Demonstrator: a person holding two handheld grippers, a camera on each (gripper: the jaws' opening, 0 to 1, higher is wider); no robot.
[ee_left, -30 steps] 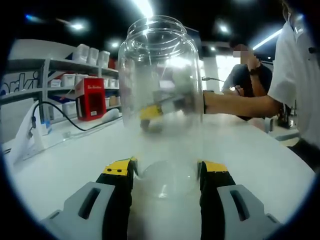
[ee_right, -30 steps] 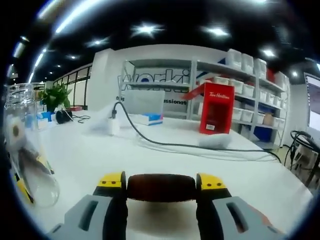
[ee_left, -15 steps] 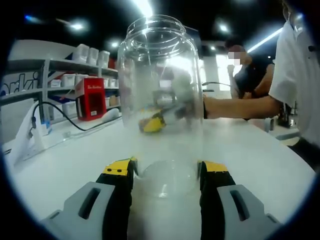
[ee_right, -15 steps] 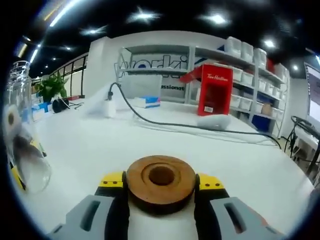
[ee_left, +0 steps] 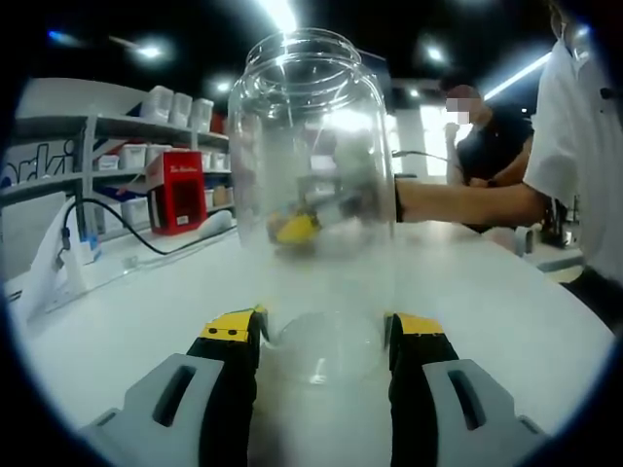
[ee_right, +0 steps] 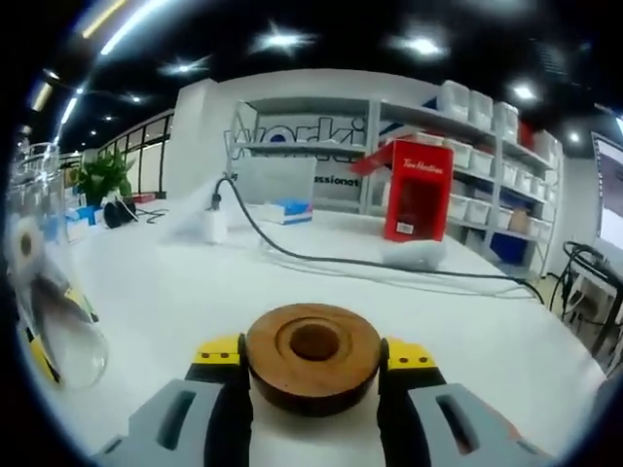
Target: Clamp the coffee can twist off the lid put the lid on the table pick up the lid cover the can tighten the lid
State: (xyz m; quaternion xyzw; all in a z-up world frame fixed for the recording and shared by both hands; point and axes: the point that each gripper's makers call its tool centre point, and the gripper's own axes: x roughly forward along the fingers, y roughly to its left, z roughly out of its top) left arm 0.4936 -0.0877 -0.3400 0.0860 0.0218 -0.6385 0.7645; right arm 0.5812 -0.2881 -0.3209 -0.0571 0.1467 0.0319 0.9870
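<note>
A clear glass can [ee_left: 316, 195] with an open mouth stands upright on the white table [ee_left: 127, 311], and my left gripper [ee_left: 323, 341] is shut on its base. Through the glass I see the other gripper, blurred, held by a person's arm [ee_left: 467, 202]. In the right gripper view a round wooden lid [ee_right: 313, 358] with a sunken centre sits between the jaws, my right gripper [ee_right: 313, 362] shut on it, above the table [ee_right: 175, 292]. The glass can [ee_right: 44, 272] stands at that view's left edge.
A black cable [ee_right: 321, 255] runs across the table toward a white plug [ee_right: 215, 226]. A red box [ee_right: 421, 190] stands by shelves of white bins [ee_right: 467, 107]. Another person [ee_left: 487, 146] sits at the back right.
The lid went from edge-on to tilted with its top face toward the camera. The right gripper, seen through the glass, shifted a little. The left gripper and can stayed still.
</note>
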